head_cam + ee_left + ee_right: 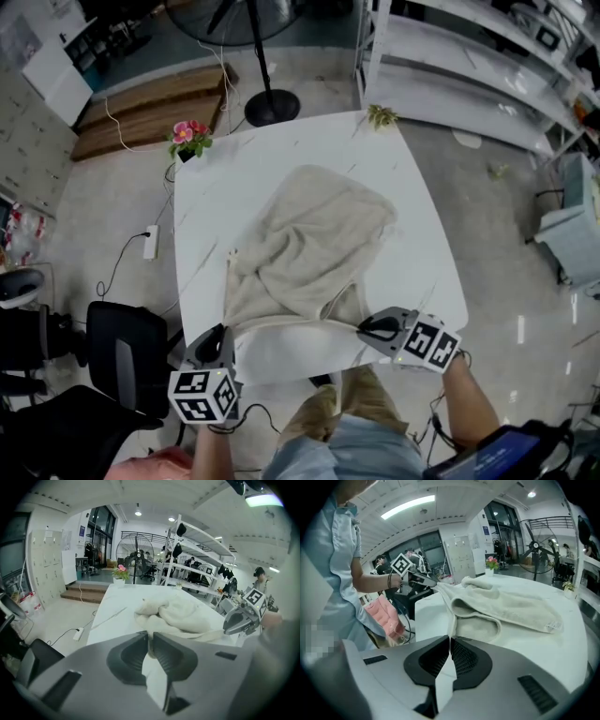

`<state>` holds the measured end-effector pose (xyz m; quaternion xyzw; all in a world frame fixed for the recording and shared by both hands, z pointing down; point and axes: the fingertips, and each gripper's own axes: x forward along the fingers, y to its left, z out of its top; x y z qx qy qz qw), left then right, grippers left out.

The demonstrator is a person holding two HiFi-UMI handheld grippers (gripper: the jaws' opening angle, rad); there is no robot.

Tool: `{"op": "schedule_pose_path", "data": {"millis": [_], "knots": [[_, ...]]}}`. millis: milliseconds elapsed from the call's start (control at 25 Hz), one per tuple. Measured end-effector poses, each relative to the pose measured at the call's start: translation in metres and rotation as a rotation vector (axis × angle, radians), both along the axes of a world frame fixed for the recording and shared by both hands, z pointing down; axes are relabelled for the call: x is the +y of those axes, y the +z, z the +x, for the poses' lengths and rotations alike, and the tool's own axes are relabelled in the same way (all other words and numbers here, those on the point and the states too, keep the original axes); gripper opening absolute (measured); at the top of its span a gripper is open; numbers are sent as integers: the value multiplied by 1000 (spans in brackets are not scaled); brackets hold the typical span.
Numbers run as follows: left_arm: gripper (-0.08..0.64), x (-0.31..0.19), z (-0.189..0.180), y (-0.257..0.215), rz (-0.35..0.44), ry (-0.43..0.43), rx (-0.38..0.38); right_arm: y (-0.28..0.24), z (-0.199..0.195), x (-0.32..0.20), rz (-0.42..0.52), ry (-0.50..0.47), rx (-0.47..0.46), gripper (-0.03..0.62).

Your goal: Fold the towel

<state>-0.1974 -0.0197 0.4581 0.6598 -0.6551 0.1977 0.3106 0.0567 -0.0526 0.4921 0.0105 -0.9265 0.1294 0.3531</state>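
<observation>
A cream towel (314, 248) lies rumpled on the white table (412, 225), its far part bunched toward the back. Its near edge is pulled taut between the two grippers at the table's front. My left gripper (225, 332) is shut on the near left corner; in the left gripper view the cloth (180, 613) runs into the closed jaws (150, 638). My right gripper (362, 329) is shut on the near right corner, and the towel (511, 604) rises from its closed jaws (450, 641). Each gripper view shows the other gripper: the right one (241, 618) and the left one (420, 579).
A pot of pink flowers (190, 136) stands at the table's far left corner, a small plant (381, 115) at the far right corner. A fan's stand (272, 105) is behind the table, a black chair (127, 354) at the near left, metal shelves (469, 66) at the right.
</observation>
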Motion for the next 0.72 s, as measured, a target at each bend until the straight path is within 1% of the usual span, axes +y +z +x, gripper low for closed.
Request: {"op": "schedule_pose_path", "data": {"millis": [120,240,320,560,720], "knots": [[41,19,-1,-1,-6,12,1,6,2,29,-18,-50,25,29],[41,38,-5,3,-28,18,-1,3,-1,50,-80,-59,-15,31],[41,50,-8,5,-43,21,-3,-3,-3,60,-95,-61,-43,31],[41,83,-7,-7,-59,50,-30,-24,3,102,-50,-105,-78,31],[41,111,-1,-14,-62,69,-53,-39,9,138,5,-137,-108,31]]}}
